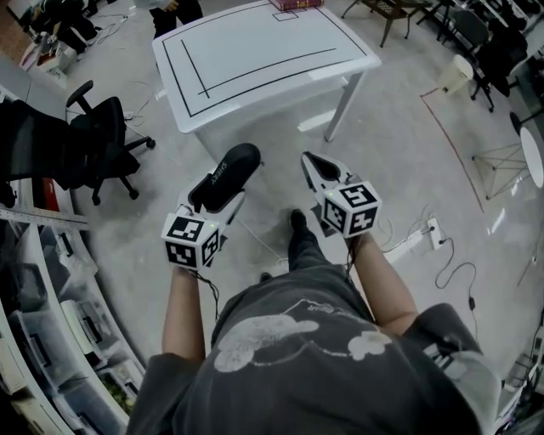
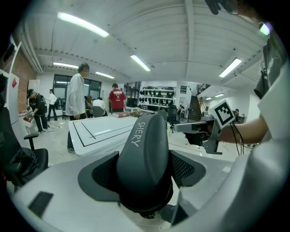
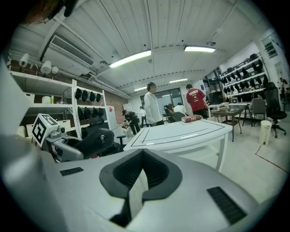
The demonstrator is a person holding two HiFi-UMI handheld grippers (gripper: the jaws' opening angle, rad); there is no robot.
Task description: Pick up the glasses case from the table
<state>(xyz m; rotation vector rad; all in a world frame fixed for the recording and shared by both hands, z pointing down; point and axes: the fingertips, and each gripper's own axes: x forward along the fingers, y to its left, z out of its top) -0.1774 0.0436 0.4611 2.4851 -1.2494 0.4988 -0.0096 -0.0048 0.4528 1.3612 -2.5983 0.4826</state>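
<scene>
A workshop with a grey concrete floor; a black office chair and storage shelves stand at the left. Ahead is a white table marked with black lines, a red book at its far edge. The left gripper grasps the dark glasses case in the air above the floor, short of the table. The right gripper is clenched on nothing

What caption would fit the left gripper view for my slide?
Left gripper clamped on the dark glasses case, held clear of the white table ahead.
</scene>
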